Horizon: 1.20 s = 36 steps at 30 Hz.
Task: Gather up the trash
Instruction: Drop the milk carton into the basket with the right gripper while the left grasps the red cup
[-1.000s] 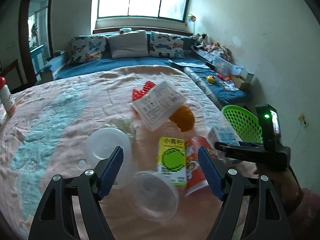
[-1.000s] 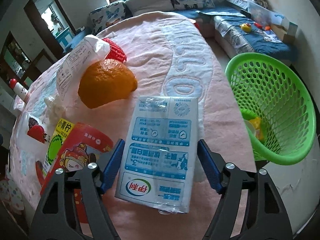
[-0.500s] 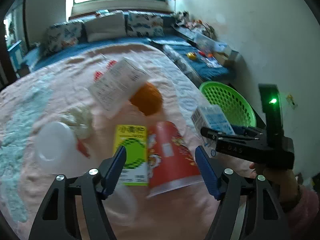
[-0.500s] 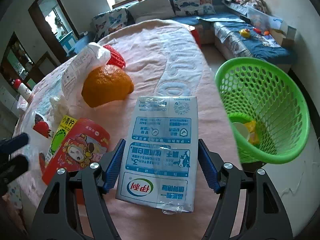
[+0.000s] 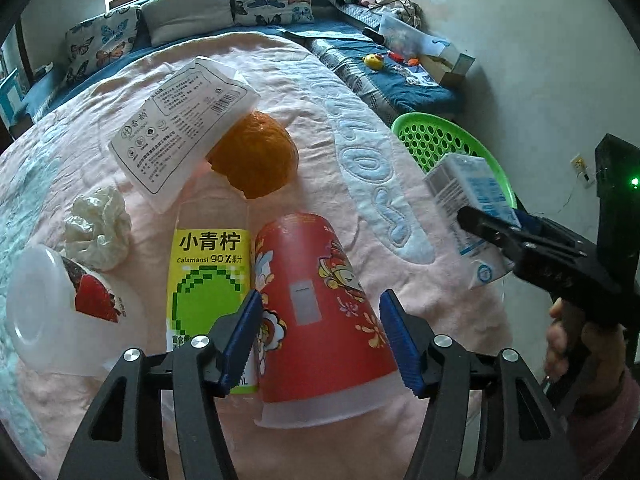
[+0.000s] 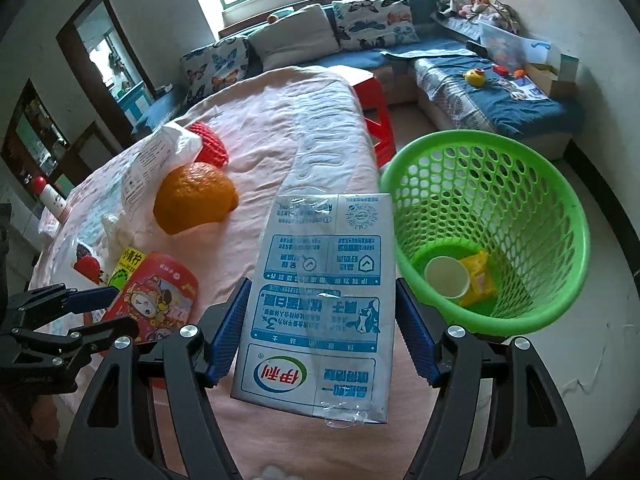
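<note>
Clamping milk carton [image 6: 320, 300] in right hand-held gripper [image 6: 322, 332], green basket [image 6: 560, 216] just to its right; left hand-held gripper [image 5: 320, 336] spread wide, straddling red cup [image 5: 316, 304] on bed.

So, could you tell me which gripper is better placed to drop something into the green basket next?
The right gripper: it already holds the milk carton beside the green basket. The left gripper is open around the red cup.

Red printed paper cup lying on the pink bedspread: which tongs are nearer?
Left. The left tongs straddle the red printed paper cup; the right tongs hold the blue-and-white milk carton off beside it.
</note>
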Each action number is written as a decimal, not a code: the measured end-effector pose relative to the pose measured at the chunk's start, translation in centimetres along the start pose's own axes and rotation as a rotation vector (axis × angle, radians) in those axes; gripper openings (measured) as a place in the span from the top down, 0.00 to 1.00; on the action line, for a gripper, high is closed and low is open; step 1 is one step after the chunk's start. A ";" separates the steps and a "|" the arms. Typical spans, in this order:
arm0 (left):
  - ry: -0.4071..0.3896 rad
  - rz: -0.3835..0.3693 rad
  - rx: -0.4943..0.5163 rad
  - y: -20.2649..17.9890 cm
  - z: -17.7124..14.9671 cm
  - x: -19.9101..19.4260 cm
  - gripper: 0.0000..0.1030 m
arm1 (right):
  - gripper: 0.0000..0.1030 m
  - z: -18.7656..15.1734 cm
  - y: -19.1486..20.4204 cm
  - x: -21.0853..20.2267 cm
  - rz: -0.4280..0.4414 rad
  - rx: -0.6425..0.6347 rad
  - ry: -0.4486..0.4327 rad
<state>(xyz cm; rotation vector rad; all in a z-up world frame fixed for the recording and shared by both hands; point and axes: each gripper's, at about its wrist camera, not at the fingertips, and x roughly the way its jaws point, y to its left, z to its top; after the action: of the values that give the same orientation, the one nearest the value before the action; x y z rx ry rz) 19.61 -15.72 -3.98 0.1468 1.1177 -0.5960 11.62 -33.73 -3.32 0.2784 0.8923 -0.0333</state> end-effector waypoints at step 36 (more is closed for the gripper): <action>-0.008 -0.088 0.025 -2.0 0.7 -0.1 0.36 | 0.30 3.1 -16.7 6.9 -0.202 0.153 0.060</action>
<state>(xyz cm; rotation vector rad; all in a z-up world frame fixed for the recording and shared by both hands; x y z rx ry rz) 19.07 -17.66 -3.22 0.1170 1.1139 -0.6891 15.89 -49.97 -10.59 0.3326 0.9766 -0.2827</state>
